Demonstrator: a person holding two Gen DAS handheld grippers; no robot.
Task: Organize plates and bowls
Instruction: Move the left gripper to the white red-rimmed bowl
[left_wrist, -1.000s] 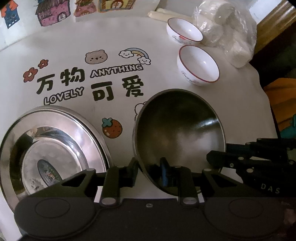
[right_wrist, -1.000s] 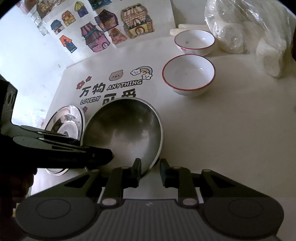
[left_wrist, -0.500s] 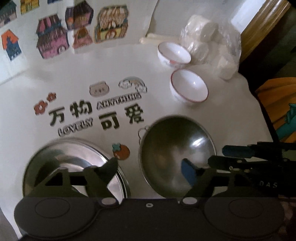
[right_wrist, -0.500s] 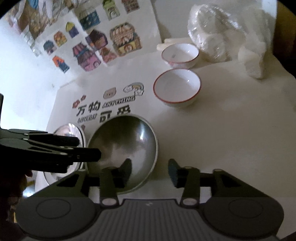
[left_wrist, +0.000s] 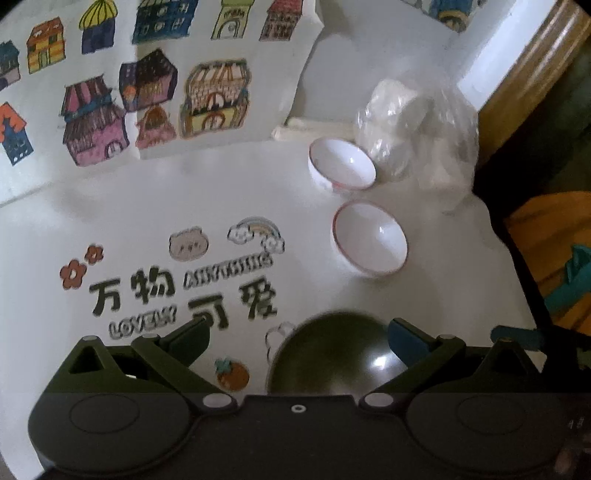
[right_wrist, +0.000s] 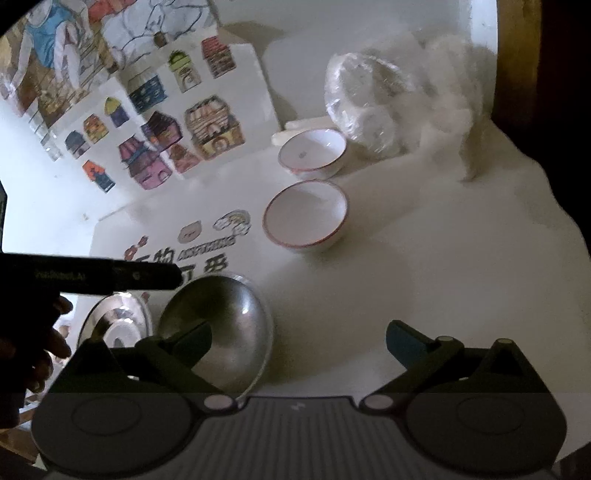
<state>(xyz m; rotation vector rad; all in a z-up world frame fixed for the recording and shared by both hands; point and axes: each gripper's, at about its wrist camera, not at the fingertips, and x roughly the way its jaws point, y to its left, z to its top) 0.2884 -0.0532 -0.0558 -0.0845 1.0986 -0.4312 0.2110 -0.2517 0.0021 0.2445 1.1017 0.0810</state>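
A steel bowl (left_wrist: 332, 354) (right_wrist: 225, 314) rests on the white printed tablecloth (left_wrist: 221, 192), beside a steel plate (right_wrist: 118, 328) on its left. Two white bowls with red rims stand farther back, the nearer one (left_wrist: 369, 240) (right_wrist: 306, 216) in front of the other (left_wrist: 341, 168) (right_wrist: 312, 155). My left gripper (left_wrist: 301, 339) hovers above the steel bowl's near side, jaws opening, holding nothing. My right gripper (right_wrist: 299, 339) hangs over the bowl's right rim and bare cloth, jaws opening too, nothing between them. The left gripper's fingers (right_wrist: 147, 277) show as a dark bar in the right wrist view.
A clear plastic bag of white things (left_wrist: 417, 136) (right_wrist: 388, 107) sits at the back right behind the bowls. Sheets with painted houses (left_wrist: 155, 92) lean on the wall. The table's right edge (left_wrist: 517, 266) drops off beside an orange cloth (left_wrist: 546, 229). A hand (right_wrist: 48, 343) holds the left gripper.
Both grippers were shut on the steel bowl's rim. They have let go, spread their jaws wide and lifted away. The bowl stays on the cloth beside the plate.
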